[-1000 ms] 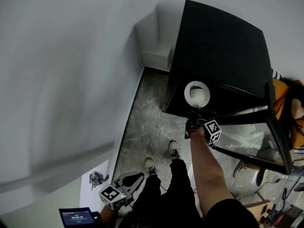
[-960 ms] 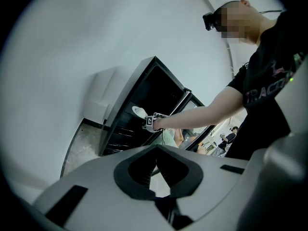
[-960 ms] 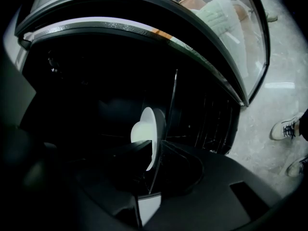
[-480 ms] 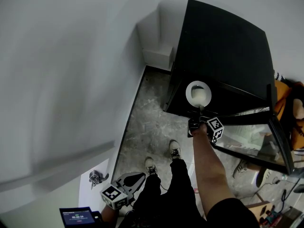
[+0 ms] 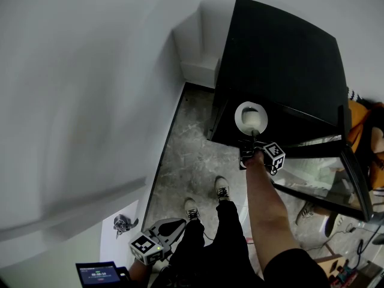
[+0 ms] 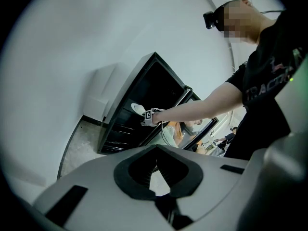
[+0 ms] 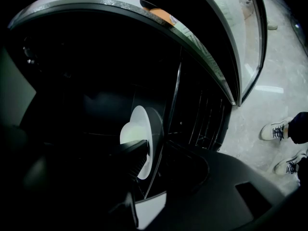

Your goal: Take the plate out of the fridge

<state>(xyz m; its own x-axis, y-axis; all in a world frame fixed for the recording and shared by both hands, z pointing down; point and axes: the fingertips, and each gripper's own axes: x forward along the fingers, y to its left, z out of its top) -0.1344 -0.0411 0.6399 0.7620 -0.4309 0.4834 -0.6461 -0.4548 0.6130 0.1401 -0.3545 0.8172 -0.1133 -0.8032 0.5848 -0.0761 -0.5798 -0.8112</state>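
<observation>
A white plate (image 5: 250, 117) rests at the front edge of the black fridge (image 5: 282, 59); in the right gripper view the plate (image 7: 140, 129) glows pale against the dark inside. My right gripper (image 5: 251, 143) reaches to its near rim. Its jaws have just been opening and now stand open, with the plate's rim between them at the right gripper (image 7: 147, 155). One dark finger (image 7: 129, 160) lies beside the rim. My left gripper (image 5: 157, 236) hangs low by the person's leg, shut with nothing in it; from there the plate (image 6: 137, 109) looks small and far.
The fridge's glass door (image 5: 318, 173) stands swung open to the right. Wire shelves (image 7: 204, 114) show inside. The person's shoes (image 5: 221, 189) stand on the grey stone floor. A white ledge (image 5: 198, 71) sits in the corner, and a small screen (image 5: 96, 275) at bottom left.
The right gripper's marker cube has shifted slightly right and the hand has tipped a little. The plate stays where it was. The left gripper has hardly moved.
</observation>
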